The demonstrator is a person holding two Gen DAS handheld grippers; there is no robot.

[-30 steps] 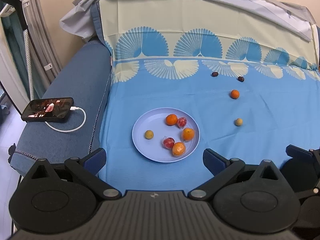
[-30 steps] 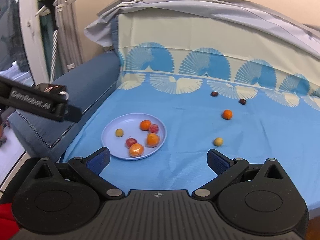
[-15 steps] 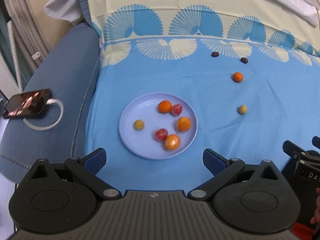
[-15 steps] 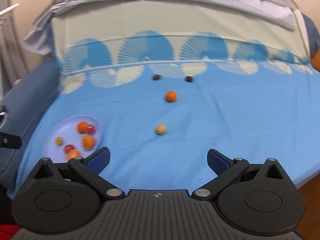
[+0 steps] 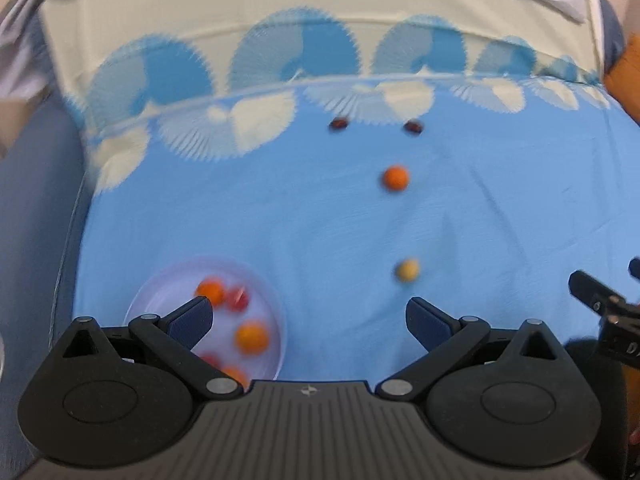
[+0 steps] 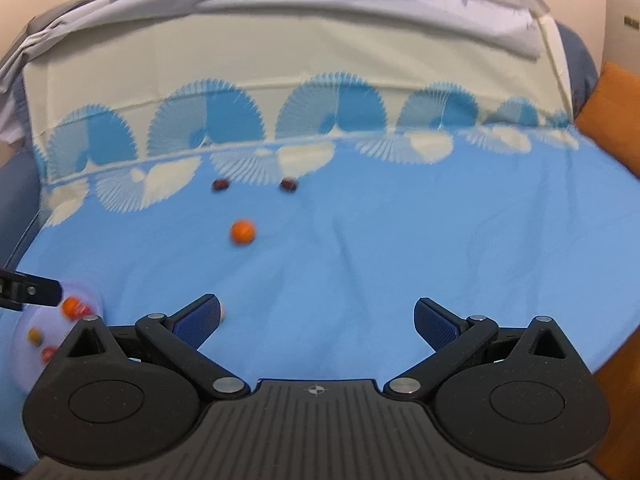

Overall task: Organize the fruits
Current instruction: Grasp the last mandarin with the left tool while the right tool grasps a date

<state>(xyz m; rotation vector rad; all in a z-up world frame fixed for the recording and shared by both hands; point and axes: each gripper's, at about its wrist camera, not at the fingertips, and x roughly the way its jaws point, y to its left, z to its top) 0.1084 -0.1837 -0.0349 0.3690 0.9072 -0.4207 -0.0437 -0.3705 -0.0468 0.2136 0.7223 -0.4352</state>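
Here I have both claws held low over the blue bedsheet with cream fan patterns [image 6: 360, 264], each spread wide apart with nothing between the fingers. The left claw [image 5: 308, 316] points ahead with its left finger crossing in front of the pale lilac round plate [image 5: 160, 296], which lies on the sheet at the lower left and holds several blurred orange and red fruits. The right claw [image 6: 316, 320] faces the middle of the sheet; a pale round shape just shows behind its left fingertip.

Loose on the sheet ahead I see a small yellow round fruit [image 5: 407, 270], beyond it a small orange round fruit [image 5: 395, 178], and farther back two dark brown fruits side by side [image 5: 339, 123] [image 5: 413, 126]. All four are well apart from the plate.

Behind, the sheet climbs a padded backrest draped with grey cloth [image 6: 320, 8]. An orange cushion [image 6: 612, 120] sits at the far right. Both views are motion-blurred.
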